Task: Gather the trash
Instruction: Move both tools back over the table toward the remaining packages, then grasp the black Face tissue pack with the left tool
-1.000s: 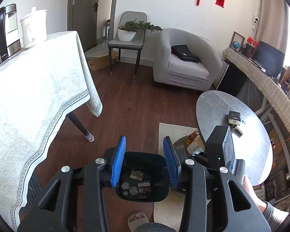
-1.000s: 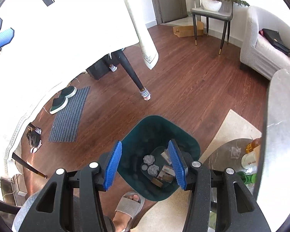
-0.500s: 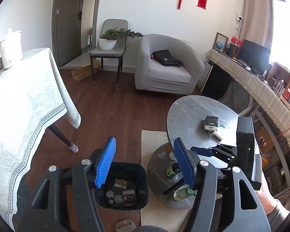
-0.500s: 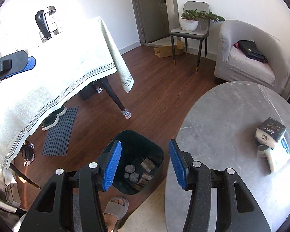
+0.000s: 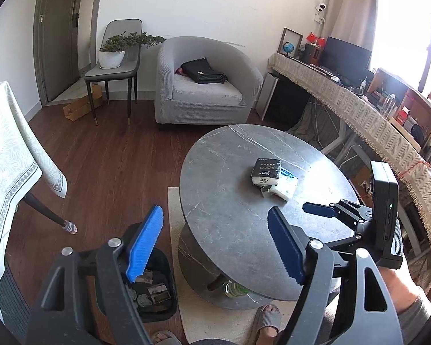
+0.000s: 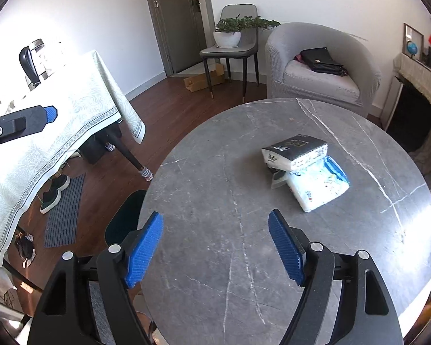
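While both sets of jaws are opening with nothing between them, the left gripper (image 5: 215, 241) hangs over the near table (image 5: 232, 201) edge and the right gripper (image 6: 215, 247) over the bare top. Bin (image 5: 161, 296) sits near left on the floor, wrappers and paper wads inside. Farther, right of centre: black tissue pack (image 6: 297, 151) overlapping a blue-white pack (image 6: 319, 187), a scrap (image 6: 277, 182) tucked under. Risk: wide jaws snag both packs, or bin usable tissues as trash.

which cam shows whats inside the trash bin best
The left wrist view: the dark bin sits open below the left gripper, crumpled paper and wrappers visible inside. The right wrist view shows only a sliver of its rim beside the round table, nothing inside.
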